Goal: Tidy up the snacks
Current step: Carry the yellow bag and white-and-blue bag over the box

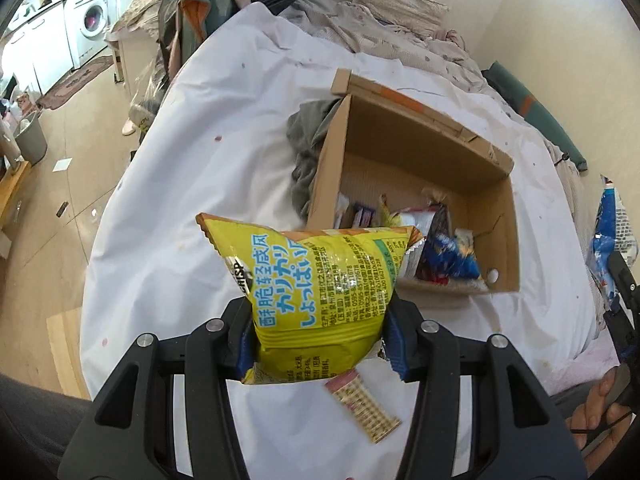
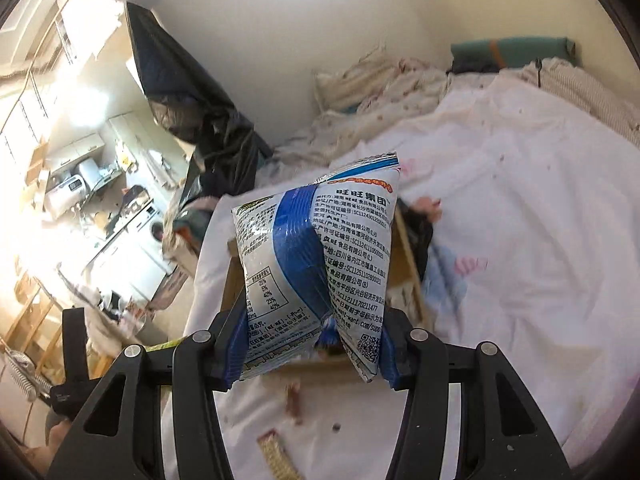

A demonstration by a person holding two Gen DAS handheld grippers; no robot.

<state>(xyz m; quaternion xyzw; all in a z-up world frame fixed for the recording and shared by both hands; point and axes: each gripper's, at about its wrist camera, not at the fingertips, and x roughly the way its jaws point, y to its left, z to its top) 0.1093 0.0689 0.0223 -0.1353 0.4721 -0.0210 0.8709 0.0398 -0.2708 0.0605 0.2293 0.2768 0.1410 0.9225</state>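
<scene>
In the left wrist view, your left gripper [image 1: 320, 336] is clamped on a yellow snack bag [image 1: 316, 288] held above the white bedsheet [image 1: 192, 184], its long axis pointing away toward the open cardboard box [image 1: 412, 148], which already holds several packets; one small wafer packet [image 1: 362, 410] lies loose on the sheet below. In the right wrist view, your right gripper [image 2: 310, 344] is clamped on a blue-and-white snack bag [image 2: 316, 256], standing roughly upright in the air over the box, so I judge both bags not yet boxed.

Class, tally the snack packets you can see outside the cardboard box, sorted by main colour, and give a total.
Yellow packet, held in the left gripper: 1
Blue-and-white packet, held in the right gripper: 1
Small pink-and-cream packet, lying on the white sheet: 1
Total: 3
</scene>
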